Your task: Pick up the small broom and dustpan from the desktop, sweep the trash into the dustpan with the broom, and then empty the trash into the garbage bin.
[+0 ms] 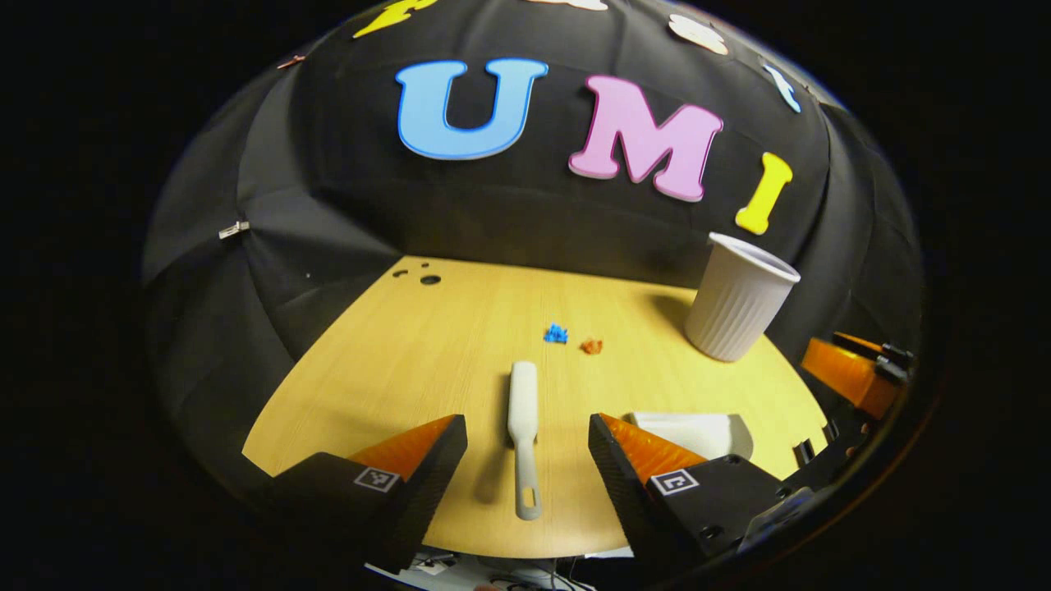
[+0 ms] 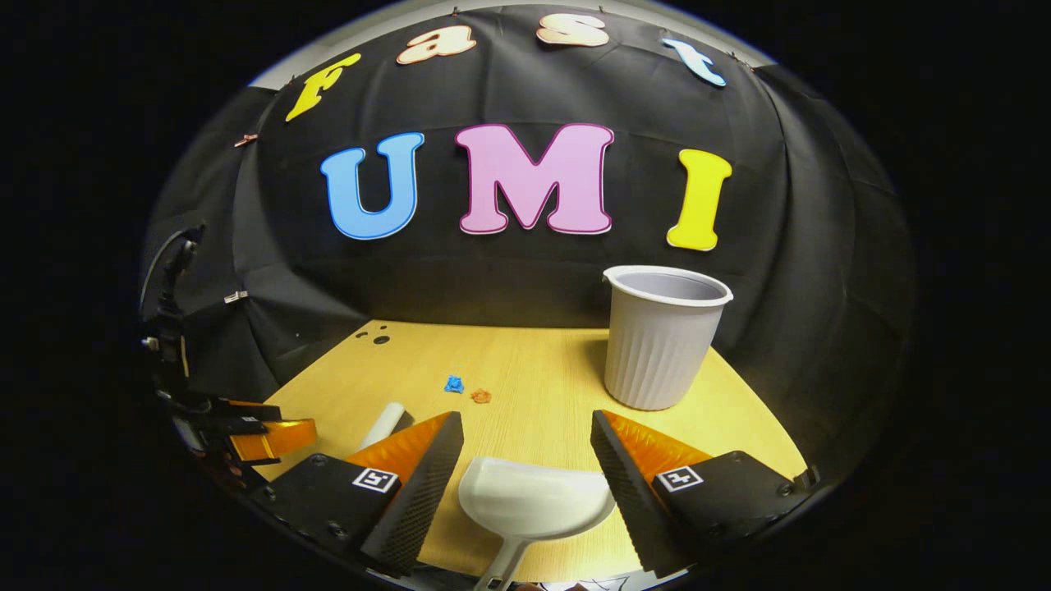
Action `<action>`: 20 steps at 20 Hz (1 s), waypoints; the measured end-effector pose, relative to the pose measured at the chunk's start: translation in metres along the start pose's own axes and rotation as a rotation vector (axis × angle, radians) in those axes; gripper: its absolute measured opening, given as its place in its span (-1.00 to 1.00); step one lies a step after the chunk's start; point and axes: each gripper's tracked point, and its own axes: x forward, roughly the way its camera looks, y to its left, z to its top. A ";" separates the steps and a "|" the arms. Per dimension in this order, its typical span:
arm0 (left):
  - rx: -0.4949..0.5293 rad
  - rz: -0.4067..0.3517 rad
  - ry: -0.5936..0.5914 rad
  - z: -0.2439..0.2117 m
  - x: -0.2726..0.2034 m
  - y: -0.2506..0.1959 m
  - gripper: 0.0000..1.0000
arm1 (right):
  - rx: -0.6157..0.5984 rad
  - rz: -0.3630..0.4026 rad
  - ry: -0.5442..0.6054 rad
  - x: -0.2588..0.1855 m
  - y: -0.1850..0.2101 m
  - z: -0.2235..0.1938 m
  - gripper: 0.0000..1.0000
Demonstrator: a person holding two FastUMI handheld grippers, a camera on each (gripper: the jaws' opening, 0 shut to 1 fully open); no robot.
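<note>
Wooden table (image 1: 427, 361), light yellow, with thin grain lines. Behind the table, a black cloth wall (image 1: 345, 213), full of folds and hanging down to the table's far edge. Near the table's far left corner, a few small dark holes (image 1: 429, 280). On the cloth left of the table, a small metal clip (image 1: 233, 230). Soft light on the tabletop.

The desktop (image 2: 534, 369) looks like pale wood laminate with fine straight grain and a smooth, slightly satin face. The garbage bin (image 2: 661, 341) appears to be matt grey plastic, its wall ribbed in vertical flutes under a smooth rim. The broom (image 1: 523, 410) and the dustpan (image 2: 534, 501) look like smooth white plastic with a soft sheen. The booth wall (image 2: 509, 279) is matt, creased cloth
</note>
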 end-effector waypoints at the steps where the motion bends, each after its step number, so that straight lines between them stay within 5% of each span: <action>1: 0.018 -0.006 0.038 -0.008 0.010 -0.002 0.90 | 0.006 0.009 0.013 0.003 -0.001 -0.005 0.96; 12: 0.159 0.058 0.482 -0.095 0.102 0.000 0.89 | 0.053 0.068 0.133 0.037 -0.015 -0.054 0.96; 16: 0.130 0.067 0.546 -0.104 0.127 -0.002 0.89 | 0.107 0.085 0.245 0.043 -0.016 -0.089 0.97; 20: 0.054 0.083 0.548 -0.103 0.142 -0.001 0.57 | 0.137 0.087 0.320 0.038 -0.021 -0.110 0.99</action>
